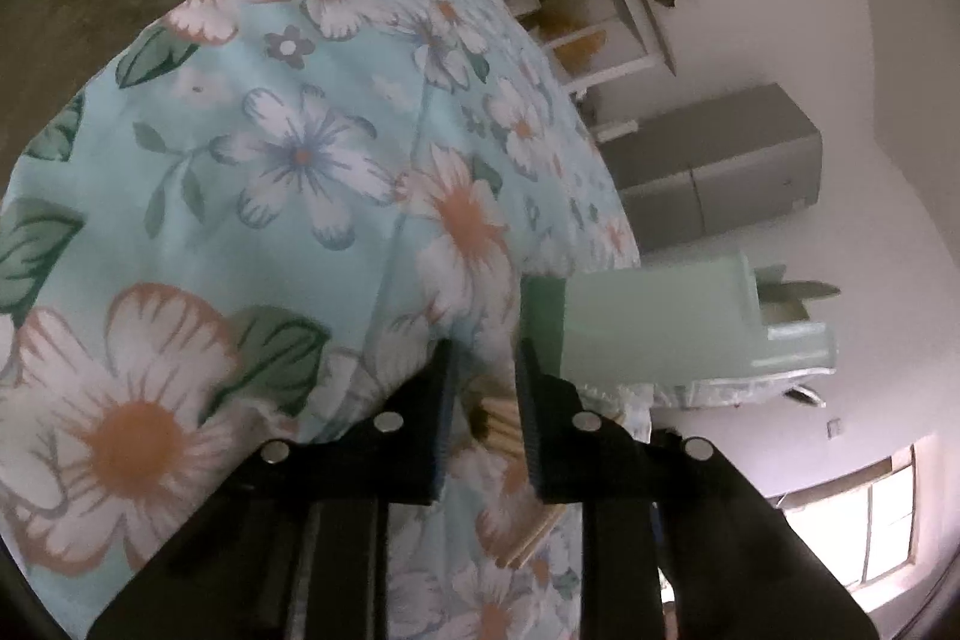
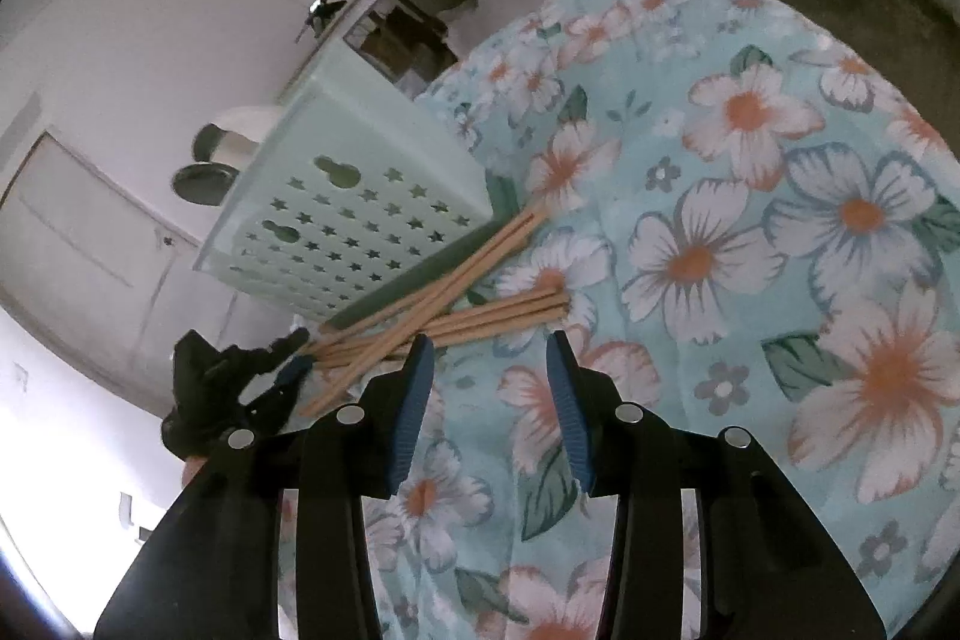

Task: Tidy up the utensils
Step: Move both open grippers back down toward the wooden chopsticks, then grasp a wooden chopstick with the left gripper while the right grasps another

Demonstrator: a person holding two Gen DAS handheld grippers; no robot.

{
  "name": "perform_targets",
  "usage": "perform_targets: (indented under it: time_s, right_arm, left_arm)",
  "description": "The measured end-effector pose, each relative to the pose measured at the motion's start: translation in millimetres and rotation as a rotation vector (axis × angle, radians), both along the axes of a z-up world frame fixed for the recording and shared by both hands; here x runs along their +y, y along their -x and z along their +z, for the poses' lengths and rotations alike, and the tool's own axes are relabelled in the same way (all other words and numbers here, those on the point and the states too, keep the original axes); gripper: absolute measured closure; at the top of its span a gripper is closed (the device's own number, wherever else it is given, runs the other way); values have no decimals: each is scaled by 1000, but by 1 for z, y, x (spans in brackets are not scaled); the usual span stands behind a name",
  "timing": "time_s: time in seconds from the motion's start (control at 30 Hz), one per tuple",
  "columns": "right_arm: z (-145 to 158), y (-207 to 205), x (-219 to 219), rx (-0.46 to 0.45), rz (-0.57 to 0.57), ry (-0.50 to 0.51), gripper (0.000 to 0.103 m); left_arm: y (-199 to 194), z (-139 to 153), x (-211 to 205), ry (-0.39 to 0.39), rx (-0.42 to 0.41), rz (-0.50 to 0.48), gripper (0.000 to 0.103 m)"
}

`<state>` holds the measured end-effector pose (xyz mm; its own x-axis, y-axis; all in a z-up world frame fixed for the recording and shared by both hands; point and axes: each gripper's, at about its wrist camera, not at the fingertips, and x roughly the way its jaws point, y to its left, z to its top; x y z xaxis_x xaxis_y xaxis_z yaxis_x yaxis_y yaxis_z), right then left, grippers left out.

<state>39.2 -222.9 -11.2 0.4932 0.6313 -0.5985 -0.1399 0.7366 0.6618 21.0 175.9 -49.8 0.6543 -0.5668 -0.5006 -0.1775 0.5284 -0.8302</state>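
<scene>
Chopsticks [image 2: 444,310] lie bundled on the floral table [image 2: 750,232] against a pale green caddy [image 2: 354,196]. Left tool [image 1: 483,400] clamps their ends. Right tool [image 2: 489,400] open, empty, chopsticks just ahead.

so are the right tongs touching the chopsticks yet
Apart. The right wrist view shows the right tongs open over bare floral cloth, nothing between their blue pads; the wooden chopsticks lie just beyond the tips, beside the green holder.
</scene>
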Motion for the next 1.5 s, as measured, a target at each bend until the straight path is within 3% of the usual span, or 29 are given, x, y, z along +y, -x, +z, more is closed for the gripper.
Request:
perform_targets:
  time_s: [0.07,0.2,0.33,0.5,0.6,0.7,0.87,1.03,1.17,1.33,1.5]
  right_arm:
    - [-6,-2,0,12,-6,-6,64]
    - [-10,-11,-5,33,-17,-26,64]
    - [-6,-26,0,48,-9,-20,64]
    - [-11,-50,6,107,-21,-46,64]
    - [-17,-66,6,142,-57,-61,64]
    - [-26,-78,5,189,-95,-66,64]
    - [-40,-86,6,231,-126,-97,70]
    - [-49,-87,4,253,-146,-146,89]
    - [-48,-80,-5,238,-166,-191,92]
    - [-24,-59,-18,155,-192,-155,93]
    - [44,-18,-35,-54,-213,-57,95]
  left_arm:
    - [3,-1,-1,-15,0,36,99]
    - [17,10,2,-65,-50,81,100]
    - [39,57,8,-218,-181,136,100]
    - [80,136,16,-460,-382,240,100]
    - [94,170,15,-563,-457,260,100]
    - [103,184,9,-622,-497,265,100]
    - [101,189,-18,-677,-552,232,100]
    - [90,183,-25,-645,-548,208,100]
    - [88,180,-25,-629,-535,213,100]
    - [92,184,-28,-646,-537,213,100]
    - [101,198,-37,-683,-571,202,100]
